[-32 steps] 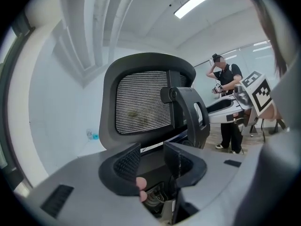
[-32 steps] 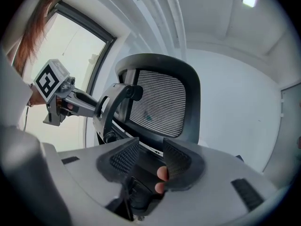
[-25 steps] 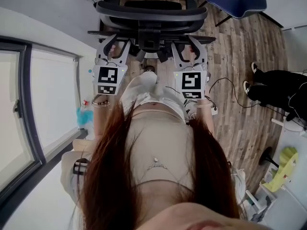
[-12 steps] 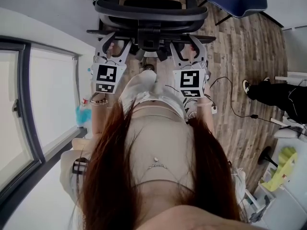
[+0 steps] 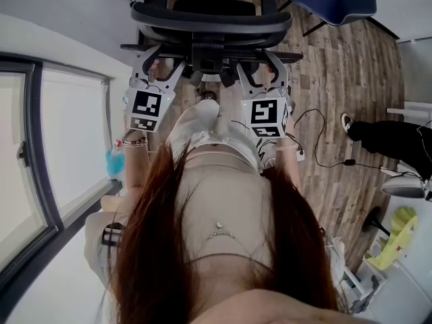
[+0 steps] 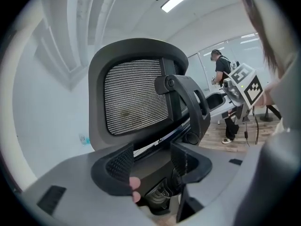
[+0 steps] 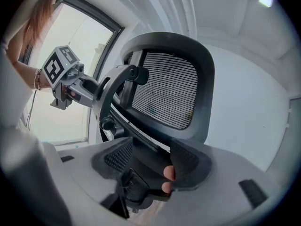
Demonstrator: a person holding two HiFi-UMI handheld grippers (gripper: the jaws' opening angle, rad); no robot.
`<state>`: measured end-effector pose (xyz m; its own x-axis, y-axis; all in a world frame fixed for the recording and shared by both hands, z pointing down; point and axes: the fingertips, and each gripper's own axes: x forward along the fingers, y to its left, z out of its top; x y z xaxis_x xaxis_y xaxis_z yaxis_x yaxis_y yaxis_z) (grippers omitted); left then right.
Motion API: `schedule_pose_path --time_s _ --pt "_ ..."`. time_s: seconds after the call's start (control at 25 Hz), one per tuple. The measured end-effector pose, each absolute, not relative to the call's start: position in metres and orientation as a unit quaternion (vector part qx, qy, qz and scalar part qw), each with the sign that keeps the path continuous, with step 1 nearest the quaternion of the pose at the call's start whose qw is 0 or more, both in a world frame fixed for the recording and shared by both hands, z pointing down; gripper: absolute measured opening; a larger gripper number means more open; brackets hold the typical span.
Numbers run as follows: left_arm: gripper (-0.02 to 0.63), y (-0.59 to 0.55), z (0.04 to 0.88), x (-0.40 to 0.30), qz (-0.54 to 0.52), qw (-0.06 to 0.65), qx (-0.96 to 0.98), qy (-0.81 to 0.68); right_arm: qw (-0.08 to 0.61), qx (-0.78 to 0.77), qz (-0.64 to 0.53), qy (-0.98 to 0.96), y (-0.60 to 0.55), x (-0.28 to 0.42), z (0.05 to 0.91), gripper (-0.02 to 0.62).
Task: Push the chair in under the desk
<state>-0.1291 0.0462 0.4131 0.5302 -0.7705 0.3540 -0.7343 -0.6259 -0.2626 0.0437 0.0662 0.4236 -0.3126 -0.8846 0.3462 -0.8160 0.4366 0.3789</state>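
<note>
A black mesh-backed office chair (image 5: 212, 19) stands at the top of the head view, its backrest toward me. My left gripper (image 5: 160, 63) and right gripper (image 5: 262, 65) reach to the lower rear edge of the backrest, one on each side of the centre spine. The left gripper (image 6: 150, 166) has its jaws opening around the dark frame below the mesh back (image 6: 136, 98), and the pads look clear of it. In the same way my right gripper (image 7: 150, 161) is opening around the frame under the mesh (image 7: 169, 91). Fingertips show beside one pad in each gripper view.
A blue chair (image 5: 334, 2) stands at the top right on the wooden floor (image 5: 351, 73). A second person's legs in black trousers (image 5: 395, 137) are at the right, with a cable (image 5: 324, 155) on the floor nearby. A window (image 5: 61, 147) runs along the left.
Both grippers' jaws have spread wider on the chair back. The chair and grippers have shifted slightly away from me. The person at the right has moved a leg.
</note>
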Motion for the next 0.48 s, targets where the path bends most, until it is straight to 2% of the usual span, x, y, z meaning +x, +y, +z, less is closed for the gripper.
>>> schedule_pose_path --time_s 0.48 --pt "0.244 0.0432 0.4128 -0.1278 -0.221 0.039 -0.887 0.404 0.251 0.506 -0.06 -0.823 0.0633 0.0423 0.4234 0.256"
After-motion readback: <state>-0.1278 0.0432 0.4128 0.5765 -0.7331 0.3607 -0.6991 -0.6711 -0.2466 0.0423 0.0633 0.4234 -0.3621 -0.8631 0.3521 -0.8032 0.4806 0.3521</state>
